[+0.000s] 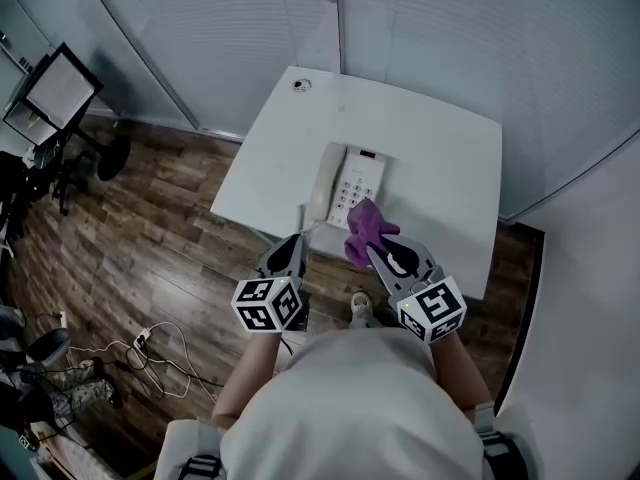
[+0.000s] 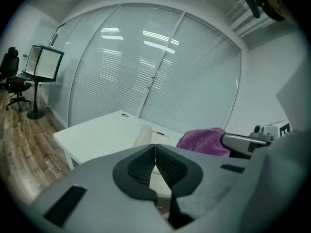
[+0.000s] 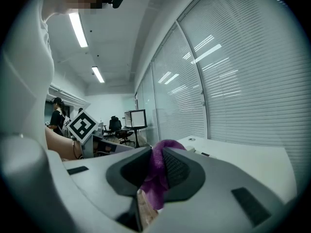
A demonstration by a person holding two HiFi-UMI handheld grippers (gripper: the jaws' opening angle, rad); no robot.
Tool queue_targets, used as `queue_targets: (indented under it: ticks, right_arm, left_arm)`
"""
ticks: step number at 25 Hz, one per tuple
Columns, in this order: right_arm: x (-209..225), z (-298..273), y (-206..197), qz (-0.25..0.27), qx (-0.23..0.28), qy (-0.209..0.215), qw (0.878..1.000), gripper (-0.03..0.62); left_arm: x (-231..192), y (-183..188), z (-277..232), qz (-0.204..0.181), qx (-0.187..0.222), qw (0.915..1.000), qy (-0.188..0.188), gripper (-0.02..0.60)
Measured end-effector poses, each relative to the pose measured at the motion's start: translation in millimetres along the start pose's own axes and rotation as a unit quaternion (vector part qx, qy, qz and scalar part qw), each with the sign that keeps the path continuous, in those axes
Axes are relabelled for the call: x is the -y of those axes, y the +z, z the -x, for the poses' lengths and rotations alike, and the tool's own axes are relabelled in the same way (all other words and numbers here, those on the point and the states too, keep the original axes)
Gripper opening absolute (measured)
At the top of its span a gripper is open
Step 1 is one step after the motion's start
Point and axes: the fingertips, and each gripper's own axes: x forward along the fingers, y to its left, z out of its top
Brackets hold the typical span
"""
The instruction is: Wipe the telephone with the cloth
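A white telephone (image 1: 350, 183) with its handset on the left lies on the white table (image 1: 440, 138). A purple cloth (image 1: 368, 230) hangs over the telephone's near end, pinched in my right gripper (image 1: 380, 254), which is shut on it. In the right gripper view the cloth (image 3: 158, 178) fills the gap between the pads of that gripper (image 3: 156, 165). My left gripper (image 1: 297, 244) hovers at the table's near edge, just left of the telephone. Its pads meet with nothing between them in the left gripper view (image 2: 155, 153). There the telephone (image 2: 146, 135) and the cloth (image 2: 204, 141) lie just ahead.
A small round disc (image 1: 302, 85) sits at the table's far left corner. Blind-covered glass walls stand behind the table. A monitor on a stand (image 1: 55, 93) and office chairs are at the far left. Cables (image 1: 150, 353) lie on the wooden floor.
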Motion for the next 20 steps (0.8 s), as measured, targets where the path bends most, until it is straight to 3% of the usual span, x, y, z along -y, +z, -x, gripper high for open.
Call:
queue_targets:
  ticks: [9,20]
  right_arm:
    - [-41.3,25.7,-9.8,-0.023,0.001,-0.029,0.999,0.08]
    - [-101.5,56.8,-24.1,-0.023,-0.008,-0.032,0.999,0.08]
  left_arm:
    - [12.7,-25.7,50.2,-0.034,-0.026,0.9989,-0.019,0.021]
    - [17.8,-59.7,114.7,-0.016,-0.037,0.9988,-0.027,0.021]
